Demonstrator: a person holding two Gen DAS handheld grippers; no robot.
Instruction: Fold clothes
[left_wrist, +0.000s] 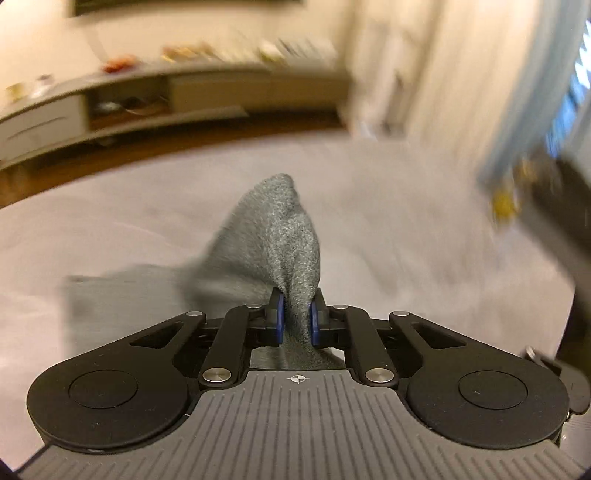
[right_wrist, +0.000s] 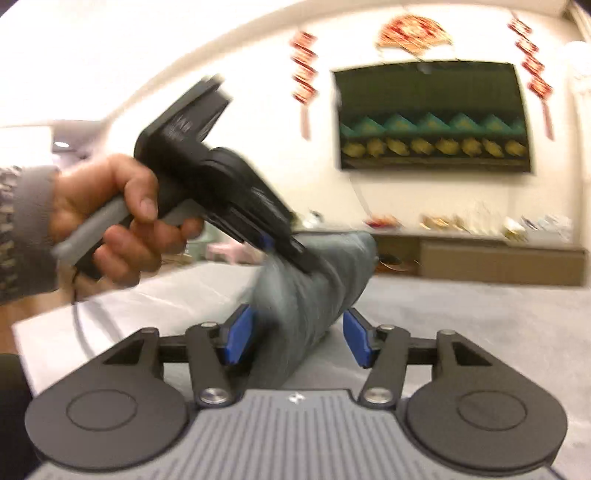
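The left tool (left_wrist: 297, 317) is fully closed on a grey knitted garment (left_wrist: 280, 236), with the cloth pinched between its blue pads (left_wrist: 279, 314) at lower centre of the left wrist view; the fabric rises in a peak above the jaws and trails toward the left of the frame onto a pale grey surface (left_wrist: 406, 229), which may be a bed or a covered desk. In the right wrist view the right tool (right_wrist: 299, 338) stands about half open. The garment (right_wrist: 314, 295) passes between its pads (right_wrist: 238, 338) without being pressed, so this tool holds nothing. The cloth's long axis runs from the right tool at lower centre up toward the middle of the frame, where the left tool (right_wrist: 295, 254), carried by the person's hand (right_wrist: 110, 218) at centre left, grips its far end. The garment therefore lies directly ahead of the right tool and above the surface. The next fold likely depends on the left tool alone, since only it has a hold.
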